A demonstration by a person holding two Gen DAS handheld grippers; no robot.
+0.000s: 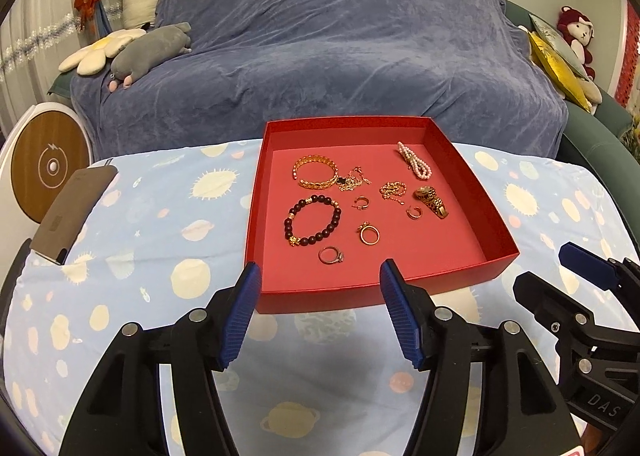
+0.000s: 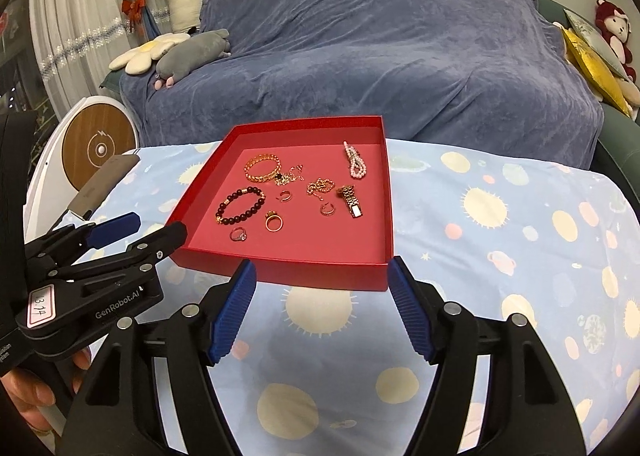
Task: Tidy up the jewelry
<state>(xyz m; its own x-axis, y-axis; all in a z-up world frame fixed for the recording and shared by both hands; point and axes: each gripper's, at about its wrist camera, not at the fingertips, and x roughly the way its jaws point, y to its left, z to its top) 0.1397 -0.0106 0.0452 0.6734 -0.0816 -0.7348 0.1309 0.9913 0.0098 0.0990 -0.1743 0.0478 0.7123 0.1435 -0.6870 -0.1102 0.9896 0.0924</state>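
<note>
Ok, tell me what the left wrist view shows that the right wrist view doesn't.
Only the left wrist view: the left gripper head-on, jaws open and empty, and the right gripper from the side at the right edge.

Only the right wrist view: the right gripper head-on, open and empty, the left gripper from the side, and a hand gripping it.

Both: the red tray on the cloth-covered table, holding the bead bracelet, gold bangle, pearls, watch and rings.

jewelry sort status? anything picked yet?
Done: every piece visible lies loose in the red tray, ungrouped. In hand: nothing; the left gripper and right gripper are open, empty, short of the tray's near wall. Left: all sorting, e.g. the beaded bracelet, gold bangle, pearl strand.
</note>
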